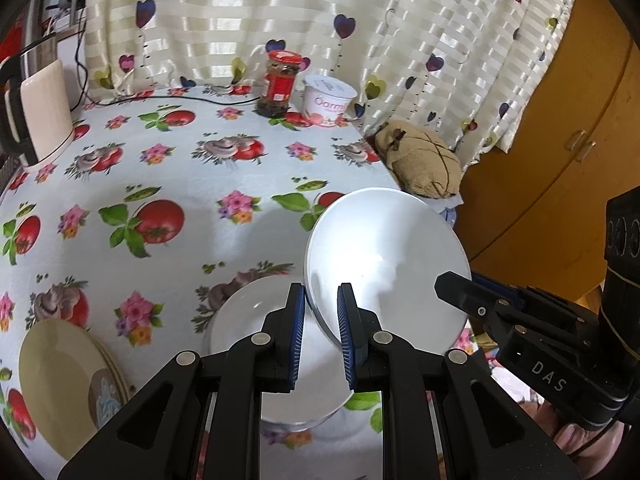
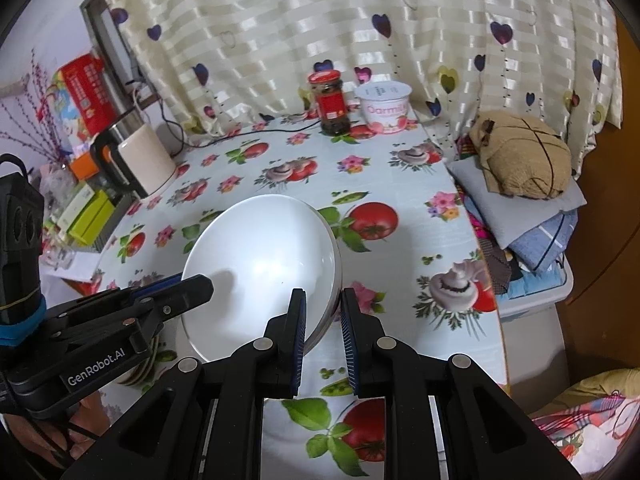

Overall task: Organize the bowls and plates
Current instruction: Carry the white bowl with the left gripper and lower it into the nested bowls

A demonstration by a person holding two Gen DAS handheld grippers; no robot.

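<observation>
White bowl [image 2: 260, 264] tilted mid-frame above the tabletop [image 2: 400, 248] | left tongs [image 1: 320, 332] and right tongs [image 2: 322, 332] each pinch opposite rim edges | glazed, rigid, breakable — likely slippery; keep hold at the rim

Tablecloth [image 2: 404, 248]: white, printed tomatoes, mushrooms, flowers.
Jar [image 2: 331, 105]: red lid, red label, dark contents; upright at tablecloth far edge.
Tub [image 2: 386, 107]: white and pink; just right of jar.
Kettle [image 2: 138, 158]: cream body, black handle; tablecloth left edge.
Cord [image 1: 168, 99]: black; along tablecloth far edge, left of jar.
Curtain [image 2: 320, 20]: cream stripes, heart print; behind jar.
Sack [image 2: 524, 156]: tan, dark string; on folded cloth off tablecloth right edge.
Cabinet [image 1: 568, 152]: wooden; right of curtain.
</observation>
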